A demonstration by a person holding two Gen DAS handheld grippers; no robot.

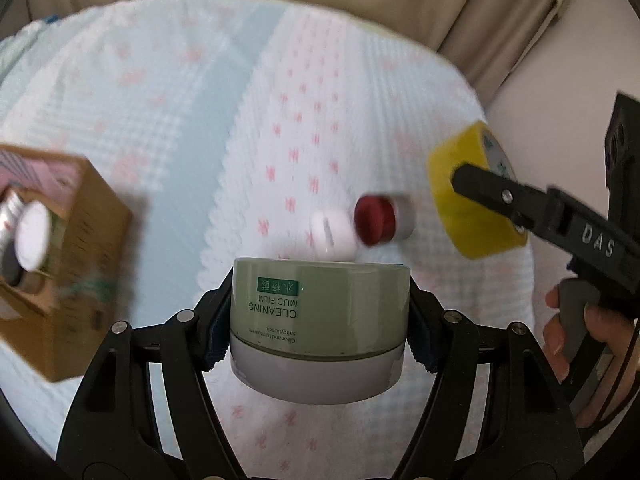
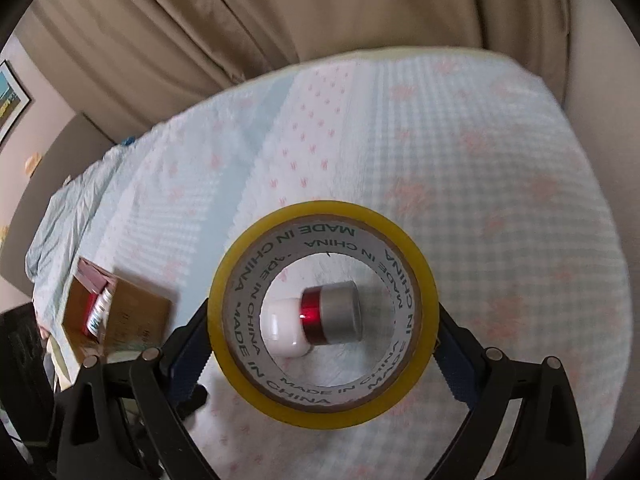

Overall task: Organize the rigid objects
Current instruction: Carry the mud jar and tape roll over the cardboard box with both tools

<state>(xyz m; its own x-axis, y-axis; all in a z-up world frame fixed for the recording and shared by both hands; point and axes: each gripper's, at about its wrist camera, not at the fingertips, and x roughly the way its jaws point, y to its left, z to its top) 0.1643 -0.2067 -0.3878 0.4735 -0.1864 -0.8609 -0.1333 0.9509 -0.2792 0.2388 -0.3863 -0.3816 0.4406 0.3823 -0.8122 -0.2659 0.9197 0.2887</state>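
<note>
- Currently the left gripper [image 1: 320,316] has its fingers clenched on a green jar [image 1: 320,312] labelled "CLEANING MUD FILM"; the jar is held upside down, pale lid at the bottom, lifted above the bed [image 1: 160,92].
- Right gripper [image 2: 322,320] has its fingers clamped on the two sides of a yellow tape roll [image 2: 424,280]; the roll faces the right wrist camera hole-on, "MADE IN CHINA" printed around its inner core.
- From the left wrist view the tape roll [image 1: 460,208] hangs at the right, above the edge of the bed, with the right gripper [image 1: 486,190] and the person's hand [image 1: 580,344] on its trigger.
- Small bottle with red band and grey cap [image 1: 384,220] lies on its side on the bed, just beside a white rounded case [image 1: 334,234]; whether they touch, cannot tell. Both show through the tape roll's hole in the right wrist view.
- Cardboard box [image 1: 72,268] sits on the bed at the left, open, with several items inside; blurred, so contents not identified beyond a white round lid [image 1: 32,236].
- Bed cover is light blue and white with pink marks; beige curtain [image 2: 240,20] behind.
</note>
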